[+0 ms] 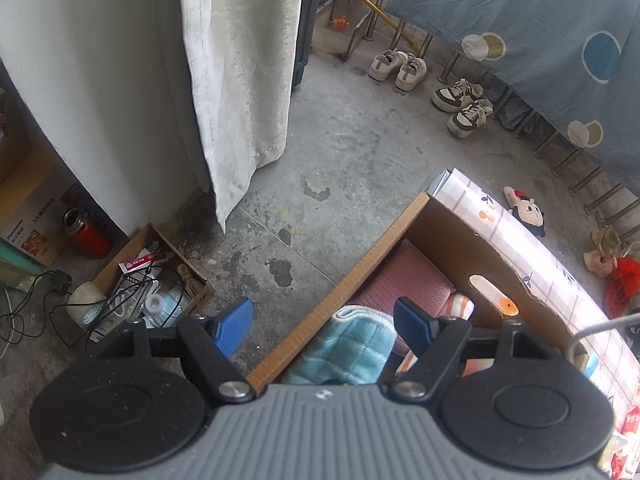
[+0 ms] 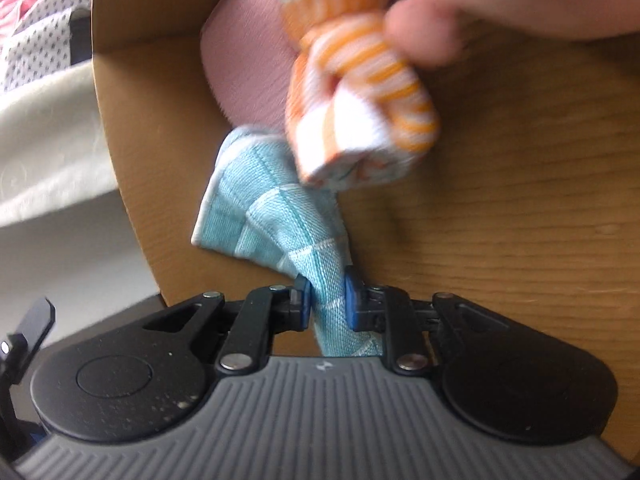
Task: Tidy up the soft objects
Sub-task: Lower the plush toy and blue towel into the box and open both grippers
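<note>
1. While my right gripper (image 2: pixel 327 304) points into the cardboard box (image 2: pixel 520 208), its blue pads (image 2: pixel 305 300) are pinched together on the teal checked towel (image 2: pixel 276 216), which bunches to a narrow neck between them.
2. From that pinch the towel fans out toward 11 o'clock in the right wrist view, so its long axis runs from the jaws up and slightly left, with its white-edged end lying against the box's inner wall.
3. Just past the towel's far end, at 12 to 1 o'clock, a rolled orange-striped cloth (image 2: pixel 360 92) overlaps the towel's upper edge; it is motion-blurred. A bare hand (image 2: pixel 432 28) is at it from 1 o'clock, though I cannot tell how firmly it holds.
4. Behind both, at 11 o'clock, a pink cushion-like piece (image 2: pixel 248 64) sits against the box wall.
5. My left gripper (image 1: pixel 322 328) hangs with its jaws well apart and nothing between them, straddling the box's near rim (image 1: pixel 340 300).
6. In the left wrist view the same teal towel (image 1: pixel 344 352) lies just beyond the fingers at 6 o'clock, inside the box, with the pink piece (image 1: pixel 404 280) past it.
7. Further out at 2 o'clock, a plush toy (image 1: pixel 526 208) lies on a checked sheet (image 1: pixel 560 276) beyond the box.
</note>
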`<state>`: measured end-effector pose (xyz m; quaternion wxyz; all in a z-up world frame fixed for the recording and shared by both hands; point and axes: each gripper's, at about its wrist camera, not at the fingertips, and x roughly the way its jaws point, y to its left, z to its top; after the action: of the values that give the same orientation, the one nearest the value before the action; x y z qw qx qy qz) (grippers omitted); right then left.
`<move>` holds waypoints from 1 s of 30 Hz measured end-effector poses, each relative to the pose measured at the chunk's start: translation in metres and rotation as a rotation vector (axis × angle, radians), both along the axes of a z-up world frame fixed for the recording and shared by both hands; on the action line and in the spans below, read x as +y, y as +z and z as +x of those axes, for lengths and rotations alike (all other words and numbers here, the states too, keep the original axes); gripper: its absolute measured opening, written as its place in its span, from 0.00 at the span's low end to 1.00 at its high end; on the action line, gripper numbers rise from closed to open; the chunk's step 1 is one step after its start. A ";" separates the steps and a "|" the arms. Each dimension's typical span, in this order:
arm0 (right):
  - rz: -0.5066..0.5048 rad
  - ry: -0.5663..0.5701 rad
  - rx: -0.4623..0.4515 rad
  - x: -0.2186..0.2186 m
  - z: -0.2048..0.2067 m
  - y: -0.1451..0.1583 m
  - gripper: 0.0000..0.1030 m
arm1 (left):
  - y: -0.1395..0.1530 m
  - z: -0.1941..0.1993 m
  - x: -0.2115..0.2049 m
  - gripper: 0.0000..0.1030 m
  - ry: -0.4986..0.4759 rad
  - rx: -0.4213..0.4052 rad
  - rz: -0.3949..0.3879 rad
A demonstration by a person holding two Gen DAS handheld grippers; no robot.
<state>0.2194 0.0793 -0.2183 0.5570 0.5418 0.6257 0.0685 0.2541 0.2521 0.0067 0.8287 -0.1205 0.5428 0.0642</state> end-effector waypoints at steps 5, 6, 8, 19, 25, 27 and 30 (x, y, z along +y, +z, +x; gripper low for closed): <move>-0.021 0.092 0.010 0.019 0.003 0.003 0.60 | -0.002 0.000 -0.007 0.77 -0.007 0.007 -0.001; -0.026 0.096 -0.002 0.020 0.002 0.007 0.69 | -0.003 0.000 -0.008 0.76 -0.009 0.006 0.000; -0.041 0.104 -0.014 0.024 0.004 0.016 0.81 | -0.003 0.000 -0.010 0.76 -0.011 0.007 0.001; -0.037 0.054 -0.096 0.000 -0.025 0.066 0.82 | 0.011 -0.006 -0.014 0.77 0.000 -0.019 -0.002; 0.065 -0.024 -0.247 -0.047 -0.042 0.109 0.92 | 0.026 -0.024 -0.032 0.82 -0.013 -0.041 -0.002; 0.097 -0.055 -0.294 -0.078 -0.053 0.122 0.95 | 0.030 -0.031 -0.047 0.82 -0.033 -0.034 -0.003; 0.144 -0.096 -0.348 -0.133 -0.067 0.141 0.99 | 0.033 -0.045 -0.076 0.84 -0.075 -0.025 -0.016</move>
<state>0.1527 -0.0538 -0.0772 0.6193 0.5893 0.4869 0.1792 0.2088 0.1764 0.0401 0.8363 -0.1077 0.5369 0.0273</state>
